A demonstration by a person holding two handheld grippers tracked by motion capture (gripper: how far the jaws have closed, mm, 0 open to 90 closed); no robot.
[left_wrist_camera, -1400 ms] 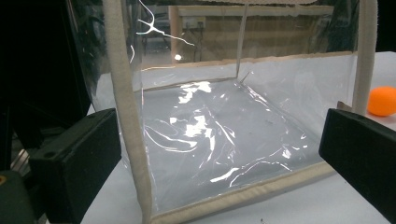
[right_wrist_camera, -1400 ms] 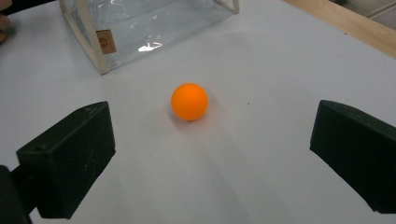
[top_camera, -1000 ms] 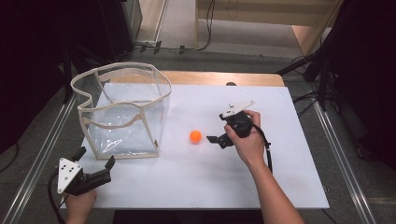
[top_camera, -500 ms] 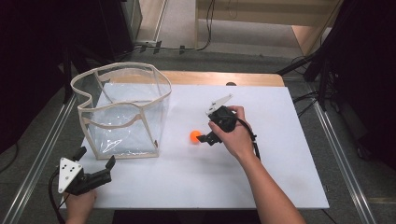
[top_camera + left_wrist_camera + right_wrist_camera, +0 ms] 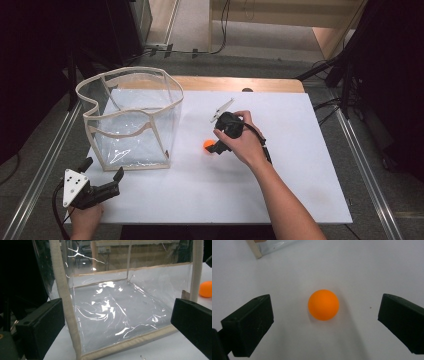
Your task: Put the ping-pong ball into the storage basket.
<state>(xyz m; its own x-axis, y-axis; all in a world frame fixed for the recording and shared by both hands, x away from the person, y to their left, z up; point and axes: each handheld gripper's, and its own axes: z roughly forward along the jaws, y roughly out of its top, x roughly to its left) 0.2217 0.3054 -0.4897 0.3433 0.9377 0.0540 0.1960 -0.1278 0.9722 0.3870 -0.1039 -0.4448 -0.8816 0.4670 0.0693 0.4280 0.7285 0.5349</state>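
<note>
A small orange ball (image 5: pixel 208 145) sits on the white table top (image 5: pixel 300 190) near the middle of the high view, round, smooth and matt, with a soft shadow under it in the right gripper view, where it (image 5: pixel 323 304) lies between the two black jaws without touching either. The right gripper (image 5: pixel 216 148), a black tool with a thin pale plate on top, is held in the person's right hand (image 5: pixel 246 142) just right of the ball, and its blocky jaws stand wide apart on either side of the ball. To the left of the ball stands a clear plastic bag (image 5: pixel 131 120), box-shaped and open at the top, its crinkled glossy walls edged with cream fabric binding; the rim sags in a wave on the near side. In the lower left of the high view the left gripper (image 5: pixel 103 176), black with a grey three-cornered plate, rests at the table's near edge in the left hand (image 5: pixel 86 219), its jaws apart and holding nothing, pointed at the bag's near corner. The table is a flat white board with a wooden strip along its far edge, set on a grey floor with cables, dark surroundings on both sides
</note>
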